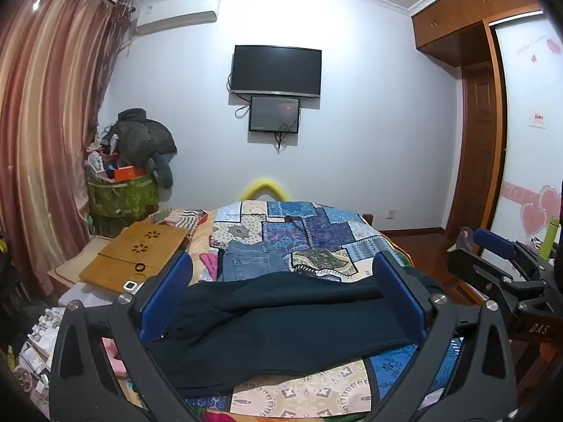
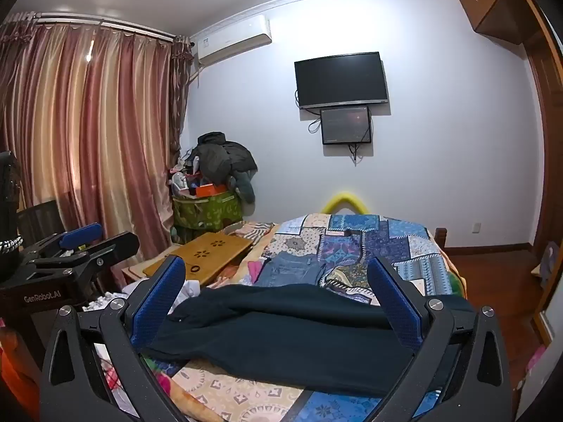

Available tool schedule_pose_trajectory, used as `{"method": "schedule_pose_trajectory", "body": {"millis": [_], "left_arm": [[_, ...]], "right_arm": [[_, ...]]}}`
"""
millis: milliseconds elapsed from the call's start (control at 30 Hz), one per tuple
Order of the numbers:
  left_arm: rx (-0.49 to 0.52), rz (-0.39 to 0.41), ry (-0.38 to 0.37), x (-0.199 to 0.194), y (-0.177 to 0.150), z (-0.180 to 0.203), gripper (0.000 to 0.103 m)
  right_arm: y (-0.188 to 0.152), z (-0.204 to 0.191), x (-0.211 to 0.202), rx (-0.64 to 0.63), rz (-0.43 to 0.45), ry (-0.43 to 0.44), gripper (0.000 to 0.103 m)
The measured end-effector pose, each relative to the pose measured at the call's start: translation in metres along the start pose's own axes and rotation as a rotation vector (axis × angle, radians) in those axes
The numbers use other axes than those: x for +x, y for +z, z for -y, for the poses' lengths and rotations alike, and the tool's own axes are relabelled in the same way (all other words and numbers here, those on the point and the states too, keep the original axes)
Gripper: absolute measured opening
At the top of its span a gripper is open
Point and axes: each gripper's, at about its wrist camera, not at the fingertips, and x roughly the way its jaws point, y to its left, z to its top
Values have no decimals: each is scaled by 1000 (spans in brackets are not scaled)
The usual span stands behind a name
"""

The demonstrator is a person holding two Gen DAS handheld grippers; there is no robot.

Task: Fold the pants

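Dark navy pants [image 1: 281,320] lie spread sideways across the near end of a bed with a patchwork quilt [image 1: 327,232]; they also show in the right wrist view [image 2: 281,334]. My left gripper [image 1: 281,263] is open, its blue pads [image 1: 176,288] wide apart above the pants and holding nothing. My right gripper [image 2: 276,267] is also open and empty above the pants. The right gripper shows at the right edge of the left wrist view [image 1: 499,263]. The left gripper shows at the left of the right wrist view [image 2: 81,239].
Folded blue jeans [image 1: 253,260] and a pink cloth [image 1: 209,262] lie on the quilt beyond the pants. A wooden lap tray [image 1: 137,253] sits left of the bed. A pile of clothes and bags [image 1: 133,168] stands in the corner. A wardrobe [image 1: 527,123] is right.
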Motion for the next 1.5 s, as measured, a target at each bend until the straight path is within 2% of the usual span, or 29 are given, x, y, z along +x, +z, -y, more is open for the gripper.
{"method": "schedule_pose_trajectory", "body": {"millis": [167,333,400,600,1500], "left_arm": [[-20,-12,3,2,0,-4,103],[-9,-13,8,5,-10,7,103],[-17,-22,-2,11,-6,-3,103],[-20,-12,5,8,-2,-4,103],[-20,1,17,6,2,4,103]], "right_arm": [[0,-1,1,2,-6,-3,103],[2,5,3,8,-6,-3,103],[2,4,3,9,-4,-3,103],[0,3,4,10,-3,-5,103],[3,7,0,14,2,-7,103]]}}
